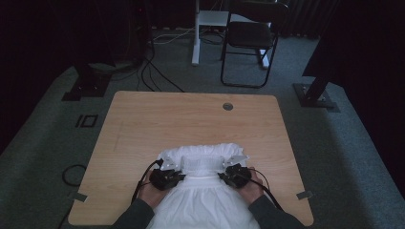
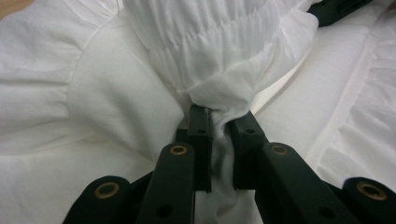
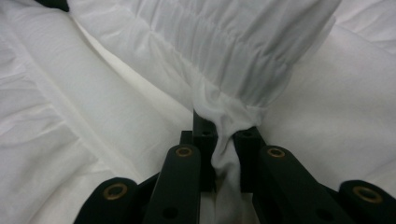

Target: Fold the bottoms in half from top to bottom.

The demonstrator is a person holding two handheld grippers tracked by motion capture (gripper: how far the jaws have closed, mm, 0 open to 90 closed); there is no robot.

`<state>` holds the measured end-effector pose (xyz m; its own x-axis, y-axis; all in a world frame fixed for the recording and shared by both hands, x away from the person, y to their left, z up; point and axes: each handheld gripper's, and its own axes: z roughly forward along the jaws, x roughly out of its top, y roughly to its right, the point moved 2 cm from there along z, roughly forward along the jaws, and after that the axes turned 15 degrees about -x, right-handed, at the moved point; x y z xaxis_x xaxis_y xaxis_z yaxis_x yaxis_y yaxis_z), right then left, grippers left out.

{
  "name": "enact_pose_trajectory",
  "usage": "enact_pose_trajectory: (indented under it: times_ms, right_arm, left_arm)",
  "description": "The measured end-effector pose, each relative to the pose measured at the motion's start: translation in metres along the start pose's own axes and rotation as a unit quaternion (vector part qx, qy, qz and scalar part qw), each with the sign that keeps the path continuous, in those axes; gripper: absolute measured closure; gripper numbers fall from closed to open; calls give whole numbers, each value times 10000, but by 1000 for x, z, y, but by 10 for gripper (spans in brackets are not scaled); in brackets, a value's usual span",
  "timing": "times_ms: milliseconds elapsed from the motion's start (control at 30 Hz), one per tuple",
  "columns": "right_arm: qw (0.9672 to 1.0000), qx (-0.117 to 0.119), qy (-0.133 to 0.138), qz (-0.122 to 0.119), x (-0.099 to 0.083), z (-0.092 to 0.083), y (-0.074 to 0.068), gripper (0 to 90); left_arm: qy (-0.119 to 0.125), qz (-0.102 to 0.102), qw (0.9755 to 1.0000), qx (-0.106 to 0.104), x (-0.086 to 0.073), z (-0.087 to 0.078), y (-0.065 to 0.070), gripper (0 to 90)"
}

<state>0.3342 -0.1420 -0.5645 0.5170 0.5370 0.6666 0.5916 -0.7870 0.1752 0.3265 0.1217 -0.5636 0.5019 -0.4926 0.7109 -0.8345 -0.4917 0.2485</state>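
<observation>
At the desk's (image 1: 143,119) near edge, the person's two hands come in from below, each carrying a gripper over a white gathered garment (image 1: 203,200) that lies at the middle of the near edge and spills over it toward the person. The left gripper (image 1: 177,174) is nearly pressed together, its jaws pinching a bunched fold at the left end of the garment's elastic shirred band (image 1: 202,163); in the left gripper view the cloth is squeezed into the narrow gap and trails down between the jaws. The right gripper (image 1: 224,175) pinches the band's right end the same way, a twist of cloth caught in its narrow gap. The band runs between the two grippers, and beyond it the ruffled edge (image 1: 200,149) lies toward the desk's middle. The far half of the desk shows bare wood.
</observation>
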Motion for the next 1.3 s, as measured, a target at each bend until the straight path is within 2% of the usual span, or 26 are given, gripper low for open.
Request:
enact_pose_trajectory:
  times_ms: [100,133,167,233,267,300,367,400,467,600,667,700,867,1000,1067,1100,1167,1200,1300]
  right_arm:
    - [10000,-40,-10,80,7,8,11,830]
    - [9999,-119,-18,111,12,15,19,827]
    - [9999,-119,-18,111,12,15,19,827]
    - [9997,-204,-13,133,19,23,28,826]
    - [9997,-204,-13,133,19,23,28,826]
    - [9996,-245,-19,137,23,27,33,825]
    - [9992,-359,-77,179,41,46,53,823]
    - [9992,-359,-77,179,41,46,53,823]
    - [9988,-410,-137,243,54,58,64,825]
    - [9980,-499,-217,320,66,69,70,827]
    - [9976,-547,-208,380,73,75,72,827]
    - [9969,-535,-194,537,79,81,74,827]
    - [9958,-485,-156,763,89,93,81,826]
    - [9954,-646,-228,665,103,104,88,825]
    - [9935,-813,-276,744,110,111,93,827]
    - [9935,-813,-276,744,110,111,93,827]
    - [9933,-779,-331,781,113,112,95,836]
    - [9933,-779,-331,781,113,112,95,836]
    - [9933,-788,-200,824,115,102,97,853]
  left_arm:
    - [-47,11,9999,102,9,5,-6,814]
    - [-81,2,9999,147,14,8,-10,814]
    - [-89,-7,9998,179,17,10,-12,814]
    - [-157,-21,9994,310,28,16,-21,814]
    - [-157,-21,9994,310,28,16,-21,814]
    - [-219,-58,9988,434,38,21,-28,814]
    - [-295,-22,9977,608,52,28,-41,814]
    - [-295,-22,9977,608,52,28,-41,813]
    - [-314,-13,9973,666,59,31,-53,813]
    - [-314,133,9959,837,72,34,-79,812]
    - [-353,142,9951,914,78,35,-92,813]
    - [-395,147,9944,969,81,35,-97,812]
    - [-684,132,9896,1256,99,40,-117,812]
    - [-949,87,9824,1607,115,47,-125,809]
    - [-1038,76,9786,1775,121,52,-127,810]
    - [-1069,92,9772,1834,122,53,-127,810]
    - [-1086,121,9775,1805,122,53,-128,810]
    - [-1061,88,9787,1755,122,51,-128,810]
    - [-830,2,9850,1514,127,38,-124,852]
